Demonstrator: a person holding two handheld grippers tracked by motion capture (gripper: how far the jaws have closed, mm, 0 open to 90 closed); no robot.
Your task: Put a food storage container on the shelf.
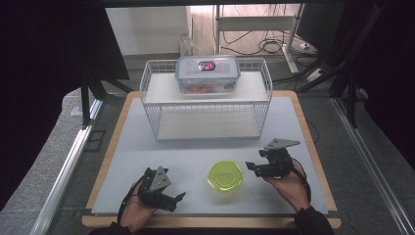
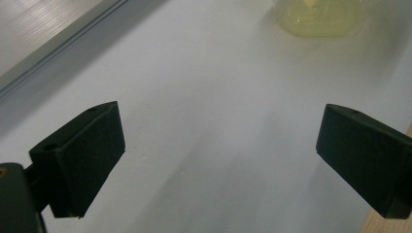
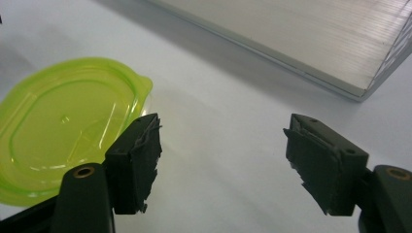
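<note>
A small round container with a translucent lime-green lid rests on the white mat, near the front, between my two hands. My right gripper hovers just to its right, open, with nothing between the jaws; in the right gripper view the green lid lies beside the left jaw and my right gripper frames bare mat. My left gripper sits at the front left, open and empty. From the left gripper view, the lid shows blurred at the top, far beyond my left gripper.
A white wire rack stands at the back of the mat with a clear lidded food box on its top shelf. The wooden table edge frames the mat. Metal rails run along both sides of the table.
</note>
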